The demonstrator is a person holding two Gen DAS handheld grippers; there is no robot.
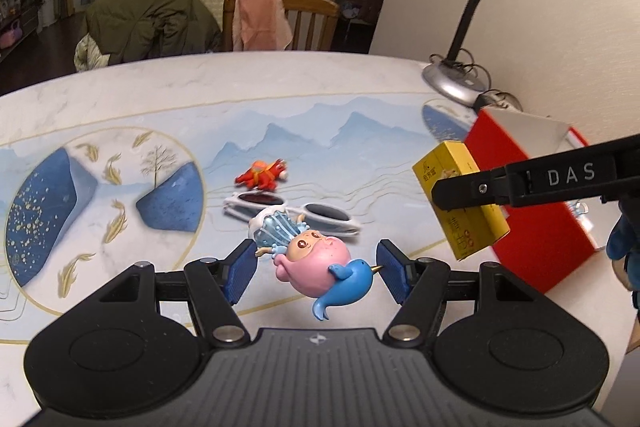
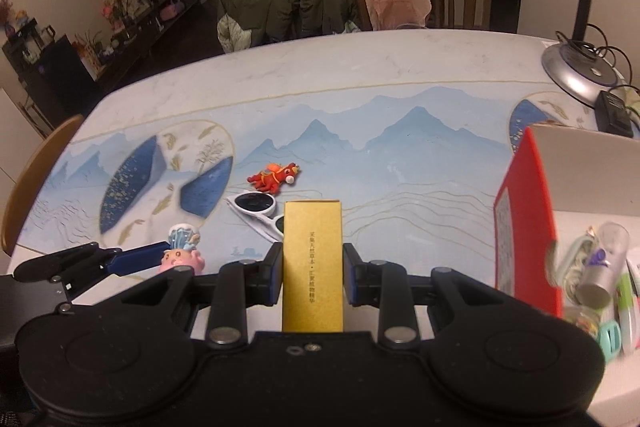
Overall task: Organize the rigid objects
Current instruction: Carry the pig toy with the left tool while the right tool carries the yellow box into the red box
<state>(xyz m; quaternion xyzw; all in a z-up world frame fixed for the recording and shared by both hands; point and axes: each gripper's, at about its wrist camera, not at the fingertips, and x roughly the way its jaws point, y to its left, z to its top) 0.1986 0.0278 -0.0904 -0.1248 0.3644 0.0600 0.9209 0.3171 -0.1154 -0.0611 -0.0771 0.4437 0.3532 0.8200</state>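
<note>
Beside red box (image 2: 524, 211), right hand-held gripper (image 2: 312, 275) pinching yellow carton (image 2: 312, 259) across narrow sides; light, stiff, crushable. Left hand-held gripper (image 1: 316, 267) gripping pink figurine (image 1: 316, 267) above bench (image 1: 320, 87); hard, likely slippery.

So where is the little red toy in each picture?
Left wrist view: the red toy lies mid-table, just beyond the white sunglasses.
Right wrist view: the red toy lies left of centre, just beyond the sunglasses, up and left of the yellow box.
Shared landmark: the white sunglasses right beside it.
</note>
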